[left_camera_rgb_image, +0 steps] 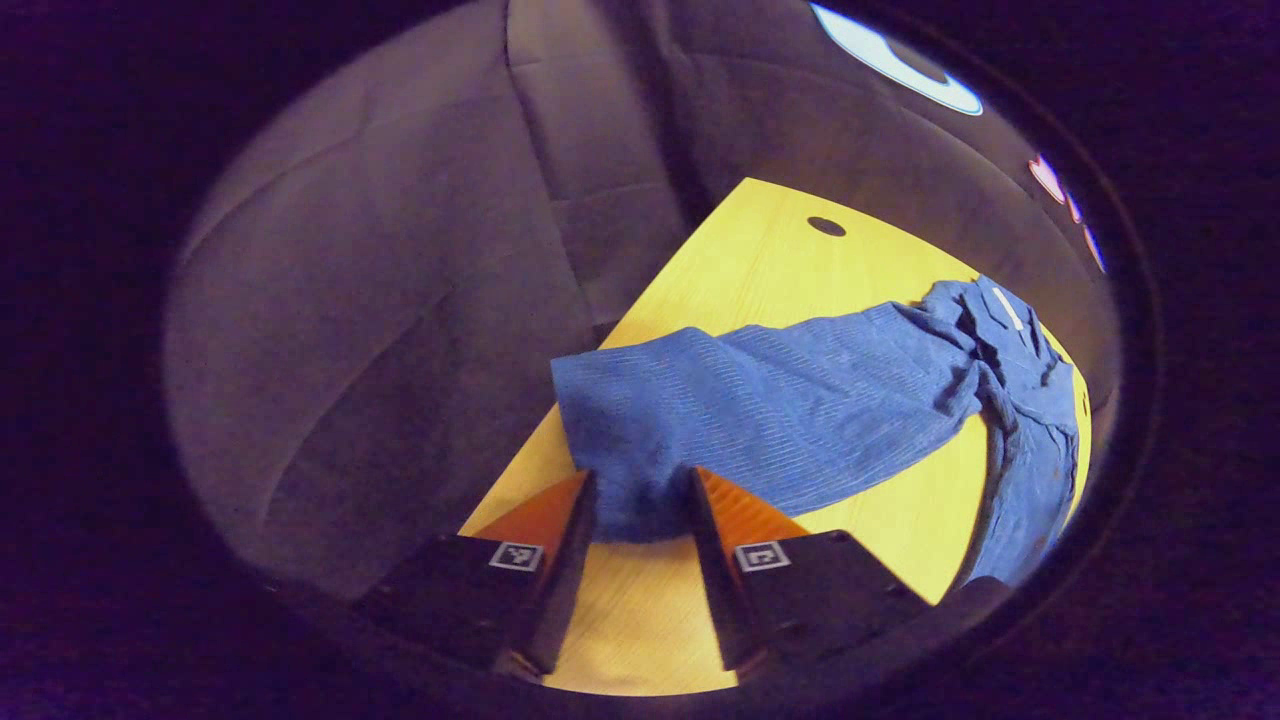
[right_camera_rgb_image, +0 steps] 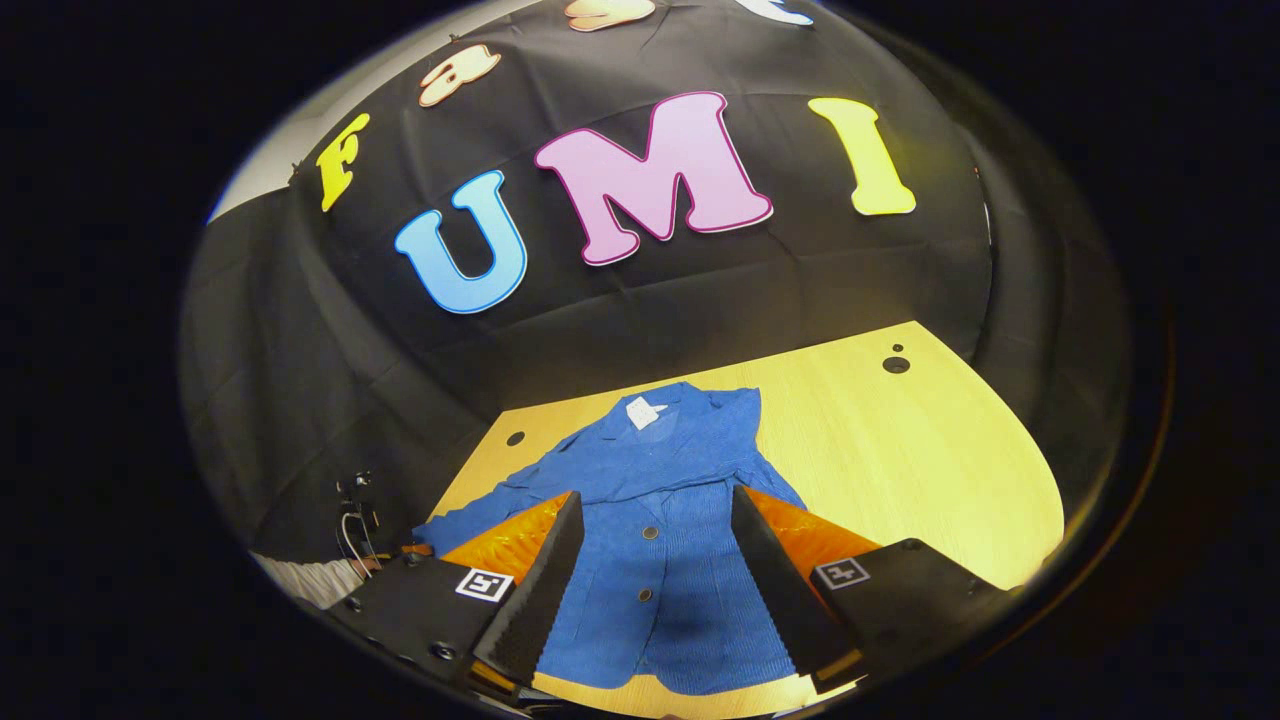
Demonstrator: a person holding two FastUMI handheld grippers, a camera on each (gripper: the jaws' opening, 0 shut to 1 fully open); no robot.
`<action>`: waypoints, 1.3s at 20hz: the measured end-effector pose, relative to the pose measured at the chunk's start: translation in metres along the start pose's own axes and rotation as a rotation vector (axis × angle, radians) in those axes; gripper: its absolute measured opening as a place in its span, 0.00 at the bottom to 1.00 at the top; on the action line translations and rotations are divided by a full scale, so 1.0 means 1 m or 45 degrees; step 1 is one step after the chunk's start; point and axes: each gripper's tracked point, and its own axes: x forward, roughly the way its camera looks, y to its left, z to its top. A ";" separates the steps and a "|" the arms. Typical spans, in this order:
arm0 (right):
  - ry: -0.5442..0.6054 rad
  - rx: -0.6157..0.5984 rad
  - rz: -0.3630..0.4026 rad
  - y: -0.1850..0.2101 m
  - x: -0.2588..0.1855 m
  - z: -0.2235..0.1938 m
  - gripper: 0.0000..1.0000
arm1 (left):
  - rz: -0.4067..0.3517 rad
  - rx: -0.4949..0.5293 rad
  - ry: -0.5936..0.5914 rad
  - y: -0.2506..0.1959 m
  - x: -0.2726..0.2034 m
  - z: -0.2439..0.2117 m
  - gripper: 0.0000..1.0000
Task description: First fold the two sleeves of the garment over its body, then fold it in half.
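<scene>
Blue garment (right_camera_rgb_image: pixel 660 520) spread on a yellow wooden table (right_camera_rgb_image: pixel 900 450), collar toward the far edge by the booth wall, buttons up the front. Left gripper (left_camera_rgb_image: pixel 640 500) low near a table edge, jaws parted around a sleeve (left_camera_rgb_image: pixel 760 410) end, contact unclear. Right gripper (right_camera_rgb_image: pixel 650 545) above the garment's body, jaws wide, holding nothing.

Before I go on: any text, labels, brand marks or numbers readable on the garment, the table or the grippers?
White tag inside the collar of the blue garment: too small and blurred to read.
Square coded markers on the right gripper: patterns, not words.
Similar markers on the left gripper: patterns, no readable text.
Wooden table: no writing visible.
</scene>
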 end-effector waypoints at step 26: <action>-0.063 0.128 -0.071 -0.069 -0.042 0.006 0.93 | -0.630 0.353 -0.567 -0.277 -0.164 0.179 0.00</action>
